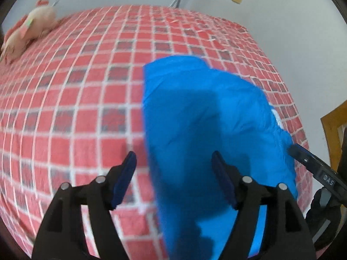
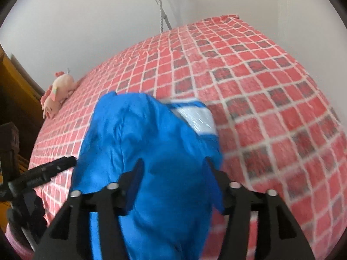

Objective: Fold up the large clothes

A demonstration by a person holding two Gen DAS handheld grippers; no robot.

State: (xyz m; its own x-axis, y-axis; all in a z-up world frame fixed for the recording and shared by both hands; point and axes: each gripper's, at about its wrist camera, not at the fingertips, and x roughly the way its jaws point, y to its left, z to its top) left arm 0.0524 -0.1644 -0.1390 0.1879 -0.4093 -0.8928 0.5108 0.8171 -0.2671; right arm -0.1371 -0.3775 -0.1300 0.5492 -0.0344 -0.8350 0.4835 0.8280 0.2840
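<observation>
Blue and slightly shiny, the garment (image 1: 195, 117) lies in a narrow, folded bundle on the bed (image 1: 65, 108), near the edge closest to me, its long side running away from me. A pale reflective band (image 2: 196, 117) shows near its far right end, so I take it for a work jacket or similar, though I cannot tell the cut. I judge it sits lengthwise like this so the next fold can bring one end over the other.

My left hand-held gripper (image 1: 174, 175) hangs over the bundle's left edge with its fingers apart, nothing pressed between them; one finger is over the bedspread, the other over the cloth. My right hand-held gripper (image 2: 173, 182) is over the near part of the garment, its fingers likewise spread and clamping nothing, the cloth lying loose beneath. Both point steeply downward, which suits reaching for a fresh hold.

The red checked bedspread (image 2: 260, 86) is flat around the garment. A pink plush toy (image 2: 57, 95) rests well apart at the bed's far left edge.
</observation>
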